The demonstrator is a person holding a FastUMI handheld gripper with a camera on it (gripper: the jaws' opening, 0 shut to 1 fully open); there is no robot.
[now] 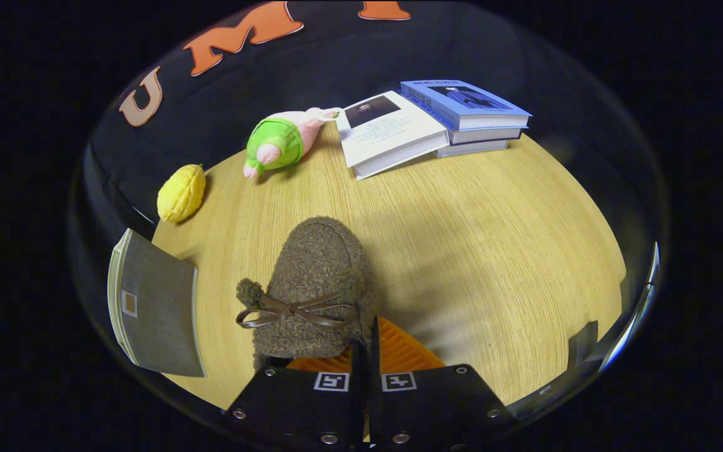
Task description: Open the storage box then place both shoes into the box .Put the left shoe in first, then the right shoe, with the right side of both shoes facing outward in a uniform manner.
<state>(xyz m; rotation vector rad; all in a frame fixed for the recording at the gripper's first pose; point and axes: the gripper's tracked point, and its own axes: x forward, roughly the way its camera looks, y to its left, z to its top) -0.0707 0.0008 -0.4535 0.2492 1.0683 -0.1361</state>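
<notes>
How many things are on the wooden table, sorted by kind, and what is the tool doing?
Fuzzy brown slipper with a bow: 1
Books: 3, one open white, two closed blue in a stack
Soft toys: 2, yellow lemon-like, pink-and-green plush
Grey fabric box lid: 1
Total: 7
Tool: shut on the slipper's rear edge.

— Anything legible?
— Nothing. Print on the white book (393, 129) and the blue book (465, 103): too small. Square coded markers (331, 381) on the gripper (364, 344), fingers pinching the shoe (317, 270) rim
</notes>
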